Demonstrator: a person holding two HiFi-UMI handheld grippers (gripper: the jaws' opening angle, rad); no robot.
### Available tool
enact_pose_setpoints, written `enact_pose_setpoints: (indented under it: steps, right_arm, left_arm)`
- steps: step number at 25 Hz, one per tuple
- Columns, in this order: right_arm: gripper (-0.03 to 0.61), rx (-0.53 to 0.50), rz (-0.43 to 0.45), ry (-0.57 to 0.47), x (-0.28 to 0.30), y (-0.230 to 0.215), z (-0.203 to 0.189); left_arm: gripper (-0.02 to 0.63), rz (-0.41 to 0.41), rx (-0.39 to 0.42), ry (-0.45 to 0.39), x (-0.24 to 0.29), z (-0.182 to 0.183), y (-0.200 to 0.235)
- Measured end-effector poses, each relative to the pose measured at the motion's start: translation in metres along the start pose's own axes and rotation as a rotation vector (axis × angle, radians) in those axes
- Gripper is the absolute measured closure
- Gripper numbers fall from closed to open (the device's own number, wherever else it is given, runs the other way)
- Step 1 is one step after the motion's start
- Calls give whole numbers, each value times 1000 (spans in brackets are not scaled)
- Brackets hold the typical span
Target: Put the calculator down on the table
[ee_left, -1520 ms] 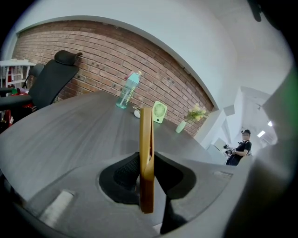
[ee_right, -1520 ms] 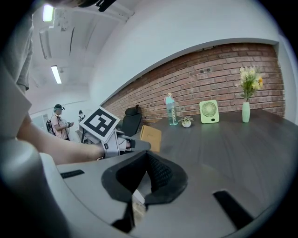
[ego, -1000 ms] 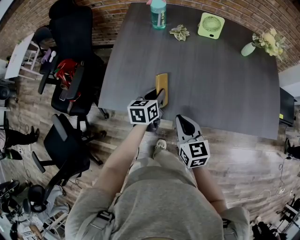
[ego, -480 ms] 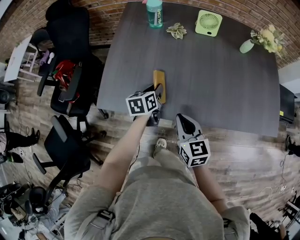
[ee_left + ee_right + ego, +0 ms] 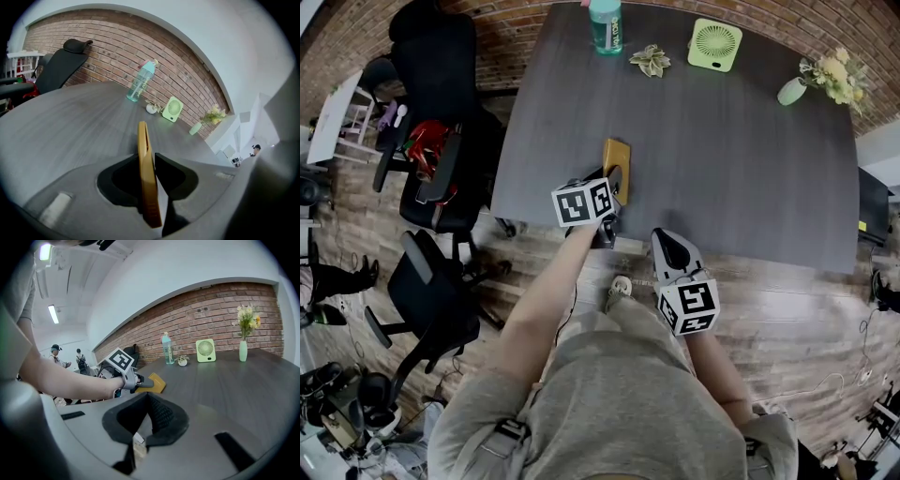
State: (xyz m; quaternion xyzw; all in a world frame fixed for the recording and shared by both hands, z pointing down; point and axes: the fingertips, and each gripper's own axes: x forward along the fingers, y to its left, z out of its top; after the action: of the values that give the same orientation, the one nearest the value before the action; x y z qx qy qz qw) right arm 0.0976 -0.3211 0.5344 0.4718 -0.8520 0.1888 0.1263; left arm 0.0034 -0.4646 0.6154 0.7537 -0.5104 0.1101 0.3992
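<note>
The calculator (image 5: 617, 157) is a thin orange-yellow slab near the front left edge of the dark grey table (image 5: 731, 169). My left gripper (image 5: 614, 187) has it between its black pads; its jaws are opening. In the left gripper view the calculator (image 5: 143, 145) stands edge-on and both pads still lie against its faces. The right gripper view shows the calculator (image 5: 154, 382) low over the tabletop, with the left gripper (image 5: 140, 386) behind it. My right gripper (image 5: 667, 246) hangs short of the table's front edge, shut with nothing between its pads (image 5: 161, 416).
Along the far edge stand a teal bottle (image 5: 608, 23), a small potted plant (image 5: 652, 62), a green fan (image 5: 717, 47) and a vase of flowers (image 5: 825, 82). Black office chairs (image 5: 441, 103) crowd the floor left of the table. People (image 5: 56, 352) stand far off.
My left gripper has carried the calculator a little further over the table and lower, and its broad face now shows more from above. The right gripper has stayed put.
</note>
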Motion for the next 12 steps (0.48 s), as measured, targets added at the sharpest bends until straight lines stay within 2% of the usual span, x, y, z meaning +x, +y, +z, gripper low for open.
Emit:
enact_pose_setpoints:
  steps: [4, 12]
  right_arm:
    - [577, 2, -3, -2, -1, -2, 0]
    - [577, -2, -9, -2, -3, -3, 0]
  left_arm:
    - [496, 22, -17, 8, 1, -2, 8]
    - [462, 74, 3, 24, 0, -3, 22]
